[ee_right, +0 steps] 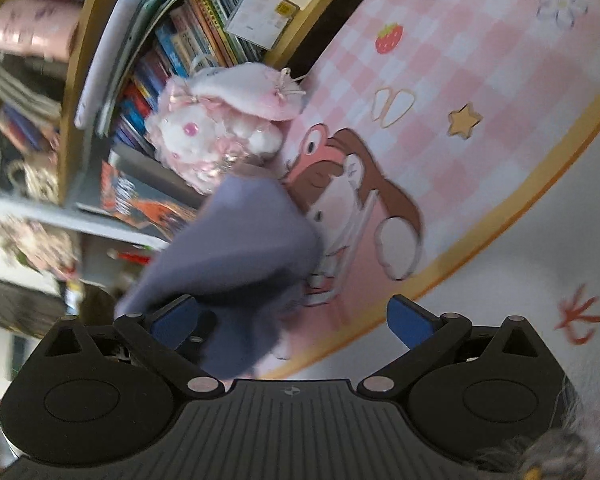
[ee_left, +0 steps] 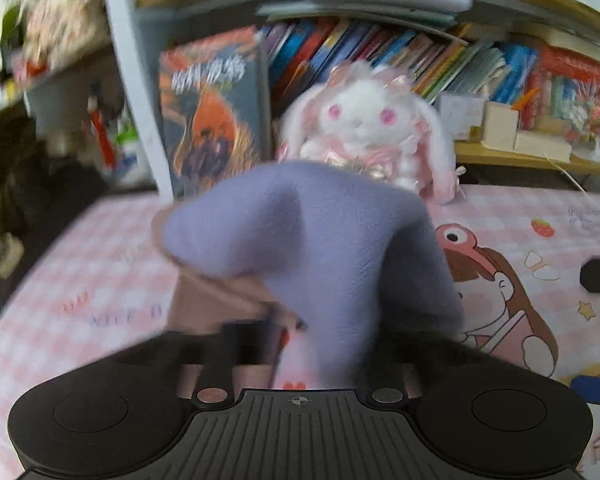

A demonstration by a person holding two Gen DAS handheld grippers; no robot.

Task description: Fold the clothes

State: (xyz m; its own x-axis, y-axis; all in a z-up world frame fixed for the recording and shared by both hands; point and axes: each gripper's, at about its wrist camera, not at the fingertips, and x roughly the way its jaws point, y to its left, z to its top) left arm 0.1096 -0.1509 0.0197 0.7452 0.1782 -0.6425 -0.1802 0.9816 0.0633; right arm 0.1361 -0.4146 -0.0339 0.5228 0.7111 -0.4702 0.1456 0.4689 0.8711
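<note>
Lavender fleece garment [ee_left: 320,240], soft, plain and blurred, hangs bunched above the pink checked worktop [ee_left: 100,248], clenched in the left tool [ee_left: 300,344]. Right tool [ee_right: 296,324] stands released, cloth brushing its left finger. Printed writing is too blurred to read.

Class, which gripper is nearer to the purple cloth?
Left. The left gripper is shut on the purple cloth, lifting it off the mat. The right gripper is open, the cloth draped by one finger, not clamped.

The purple cloth [ee_left: 320,248] hid the left gripper's fingertips [ee_left: 296,332] and the toy rabbit's [ee_left: 364,128] lower body. Motion blurred the book spines [ee_left: 380,52].
</note>
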